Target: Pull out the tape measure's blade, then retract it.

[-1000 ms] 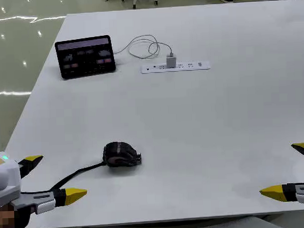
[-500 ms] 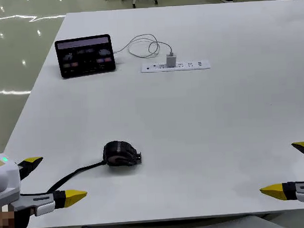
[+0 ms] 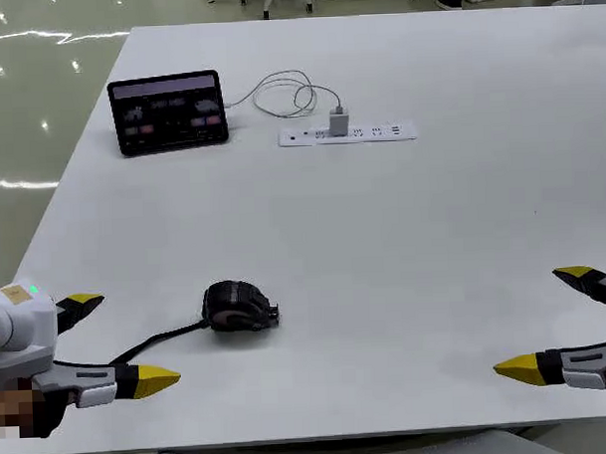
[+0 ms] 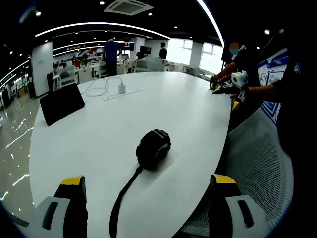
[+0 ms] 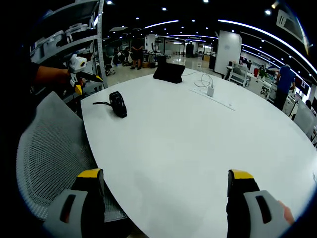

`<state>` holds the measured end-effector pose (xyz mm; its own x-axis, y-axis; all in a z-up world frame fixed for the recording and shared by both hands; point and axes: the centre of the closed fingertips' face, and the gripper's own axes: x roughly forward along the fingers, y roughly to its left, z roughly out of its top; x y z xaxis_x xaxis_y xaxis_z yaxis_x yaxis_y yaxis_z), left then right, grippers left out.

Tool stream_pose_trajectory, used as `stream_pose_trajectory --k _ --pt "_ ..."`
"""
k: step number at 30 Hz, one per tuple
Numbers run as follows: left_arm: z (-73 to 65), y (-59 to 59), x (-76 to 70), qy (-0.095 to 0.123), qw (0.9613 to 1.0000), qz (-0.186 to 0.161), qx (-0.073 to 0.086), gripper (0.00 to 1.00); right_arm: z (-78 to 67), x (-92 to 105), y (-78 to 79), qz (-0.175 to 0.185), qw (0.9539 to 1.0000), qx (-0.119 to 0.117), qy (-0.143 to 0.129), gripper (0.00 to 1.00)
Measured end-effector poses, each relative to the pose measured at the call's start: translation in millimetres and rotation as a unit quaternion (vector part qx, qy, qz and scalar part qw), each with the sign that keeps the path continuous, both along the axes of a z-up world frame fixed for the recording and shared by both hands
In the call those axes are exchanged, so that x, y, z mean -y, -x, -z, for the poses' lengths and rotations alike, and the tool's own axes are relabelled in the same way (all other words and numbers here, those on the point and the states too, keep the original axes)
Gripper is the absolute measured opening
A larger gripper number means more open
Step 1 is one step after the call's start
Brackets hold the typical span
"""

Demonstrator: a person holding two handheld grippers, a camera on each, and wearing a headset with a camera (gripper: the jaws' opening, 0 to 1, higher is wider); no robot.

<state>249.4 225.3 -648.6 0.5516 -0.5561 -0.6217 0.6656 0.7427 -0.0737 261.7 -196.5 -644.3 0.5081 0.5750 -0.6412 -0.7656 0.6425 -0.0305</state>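
Both the left gripper [image 3: 134,338] and the right gripper [image 3: 528,321] hover over the near edge of the table [image 3: 403,233], each with jaws spread wide and holding nothing. Near the left gripper lies the black tape measure [image 3: 238,307], blade not pulled out, and its strap [image 3: 158,342] runs toward that gripper. Far behind stand a tablet [image 3: 170,112] and a power strip [image 3: 348,134].

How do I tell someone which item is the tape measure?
On the big white table, look at the near left area, just ahead of the left gripper. The tape measure is the small, round black case with a black strap trailing off it; the tablet and power strip sit far off at the back.
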Motion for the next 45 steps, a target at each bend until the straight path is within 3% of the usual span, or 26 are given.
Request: stream_pose_trajectory --k 3,7,11,13,17,21,28,32,34,36,39,40,45 --pt "3.8 -2.7 1.4 -0.018 0.9997 0.014 -0.011 1.0 -1.8 -12.0 -3.4 -0.021 0.9998 0.003 0.004 1.0" --pt "9.6 -11.3 4.3 -0.068 0.9962 0.055 0.004 1.0 -0.6 -29.0 -8.7 -0.056 0.9983 0.011 0.008 1.0" --pt "33.2 -6.2 12.1 -0.12 0.9843 0.127 -0.027 1.0 4.6 -49.1 -11.5 -0.089 0.9959 0.004 0.01 1.0" --pt "39.2 -7.1 17.9 -0.131 0.9794 0.15 -0.033 1.0 9.2 -59.0 -11.3 -0.108 0.9941 -0.003 0.014 1.0" --pt "41.2 -13.0 30.6 -0.132 0.9753 0.172 -0.043 0.99 13.5 -74.8 -12.5 -0.131 0.9912 -0.009 0.015 1.0" --pt "40.2 -24.2 41.7 -0.147 0.9672 0.203 -0.04 0.96 12.7 -92.2 -14.7 -0.153 0.988 -0.007 0.018 1.0" --pt "39.2 -46.9 58.9 -0.16 0.9566 0.241 -0.039 0.86 15.8 -113.2 -22.8 -0.18 0.9834 -0.008 0.018 1.0" --pt "47.2 -50.7 66.1 -0.167 0.9501 0.258 -0.05 0.83 20.5 -123.6 -25.7 -0.19 0.9815 -0.01 0.017 1.0" --pt "53.0 -51.6 71.2 -0.17 0.9465 0.268 -0.056 0.81 23.6 -130.0 -27.0 -0.195 0.9806 -0.012 0.016 1.0" --pt "58.3 -52.4 74.2 -0.181 0.9392 0.286 -0.055 0.8 26.9 -136.5 -29.1 -0.203 0.9791 -0.009 0.017 1.0" --pt "63.0 -54.8 78.6 -0.186 0.935 0.295 -0.063 0.78 30.6 -145.3 -33.0 -0.208 0.9779 -0.014 0.014 1.0" --pt "63.9 -56.5 78.5 -0.193 0.9319 0.301 -0.063 0.77 30.9 -148.8 -34.8 -0.21 0.9776 -0.013 0.012 1.0" --pt "63.5 -62.8 85.6 -0.191 0.9296 0.308 -0.066 0.72 31.8 -164.9 -39.8 -0.227 0.9738 -0.007 0.006 1.0"
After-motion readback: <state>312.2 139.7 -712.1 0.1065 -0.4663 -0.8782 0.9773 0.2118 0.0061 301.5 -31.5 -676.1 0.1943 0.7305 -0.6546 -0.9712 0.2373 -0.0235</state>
